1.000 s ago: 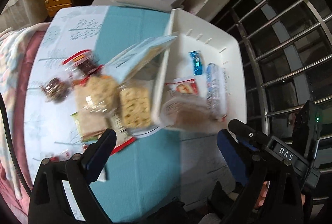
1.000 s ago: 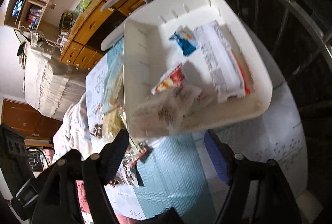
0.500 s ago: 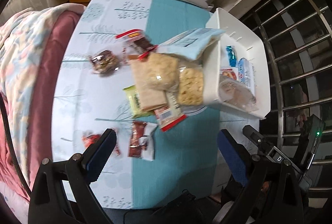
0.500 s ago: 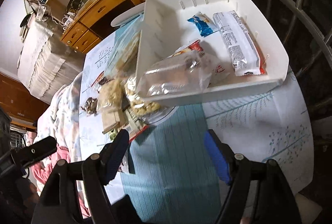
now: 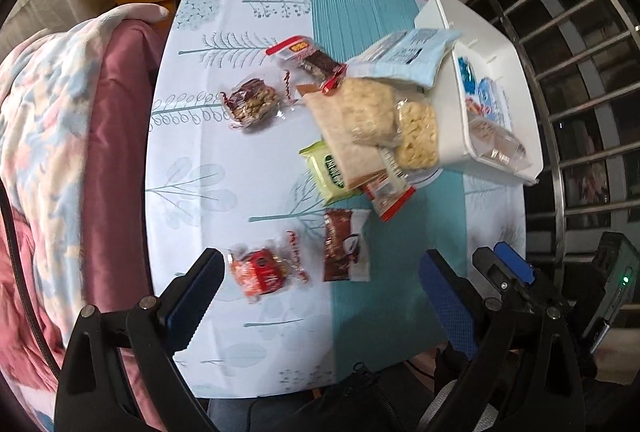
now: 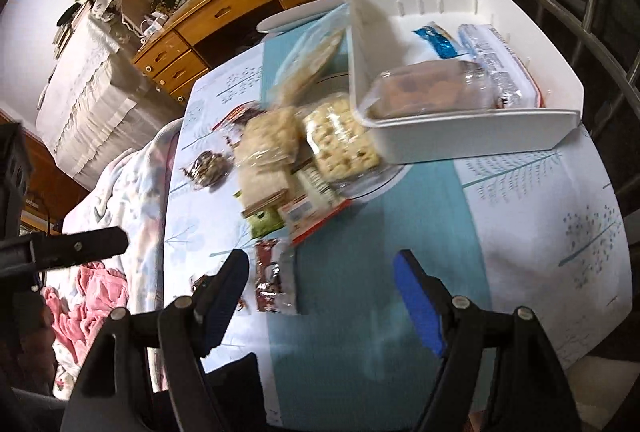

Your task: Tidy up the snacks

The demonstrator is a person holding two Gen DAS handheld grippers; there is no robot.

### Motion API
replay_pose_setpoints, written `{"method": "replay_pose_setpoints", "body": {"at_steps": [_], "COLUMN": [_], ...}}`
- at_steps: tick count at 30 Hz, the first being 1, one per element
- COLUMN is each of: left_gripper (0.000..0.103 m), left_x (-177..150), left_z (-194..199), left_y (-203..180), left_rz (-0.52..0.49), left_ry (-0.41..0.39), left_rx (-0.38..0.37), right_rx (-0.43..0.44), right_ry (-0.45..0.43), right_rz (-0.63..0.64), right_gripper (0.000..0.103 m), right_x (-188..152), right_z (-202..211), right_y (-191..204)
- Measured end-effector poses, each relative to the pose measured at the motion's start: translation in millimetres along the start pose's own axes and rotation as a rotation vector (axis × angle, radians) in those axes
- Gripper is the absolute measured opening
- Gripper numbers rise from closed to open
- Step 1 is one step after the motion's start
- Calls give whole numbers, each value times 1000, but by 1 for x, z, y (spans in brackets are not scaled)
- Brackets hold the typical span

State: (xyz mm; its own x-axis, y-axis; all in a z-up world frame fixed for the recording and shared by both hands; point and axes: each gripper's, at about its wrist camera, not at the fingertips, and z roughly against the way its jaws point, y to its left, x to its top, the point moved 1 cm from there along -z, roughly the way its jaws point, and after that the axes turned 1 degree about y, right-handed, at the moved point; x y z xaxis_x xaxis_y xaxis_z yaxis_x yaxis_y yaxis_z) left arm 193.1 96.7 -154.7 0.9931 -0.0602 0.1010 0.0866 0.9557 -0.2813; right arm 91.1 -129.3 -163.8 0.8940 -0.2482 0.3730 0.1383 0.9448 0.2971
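Both tongs empty, snacks spread ahead of you

Your left tongs (image 5: 320, 292) are spread wide over the surface (image 5: 200, 152) with nothing in them; the red snack pack (image 5: 260, 272) sits just past the left pad and the brown wrapper (image 5: 344, 250) lies between the pads, a bit ahead. Your right tongs (image 6: 320, 296) gape too, holding nothing, with that wrapper by their left pad. The pile of cracker bags (image 5: 372, 112) is farther ahead, and the white bin (image 6: 460, 136) beyond it to the right already has a few packs inside.
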Motion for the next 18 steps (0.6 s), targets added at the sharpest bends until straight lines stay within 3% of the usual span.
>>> {"method": "replay_pose_setpoints", "body": {"at_steps": [18], "left_gripper": [94], "left_x": [-13], "left_z": [-78], "left_y": [40], "left_rz": [-283], "left_ry": [260], "left_rx": [69], "right_rx": [-72], "right_ry": [53], "right_rz": [-7], "right_gripper": [75], "right_x": [-47], "right_z": [-64], "right_y": [47]}}
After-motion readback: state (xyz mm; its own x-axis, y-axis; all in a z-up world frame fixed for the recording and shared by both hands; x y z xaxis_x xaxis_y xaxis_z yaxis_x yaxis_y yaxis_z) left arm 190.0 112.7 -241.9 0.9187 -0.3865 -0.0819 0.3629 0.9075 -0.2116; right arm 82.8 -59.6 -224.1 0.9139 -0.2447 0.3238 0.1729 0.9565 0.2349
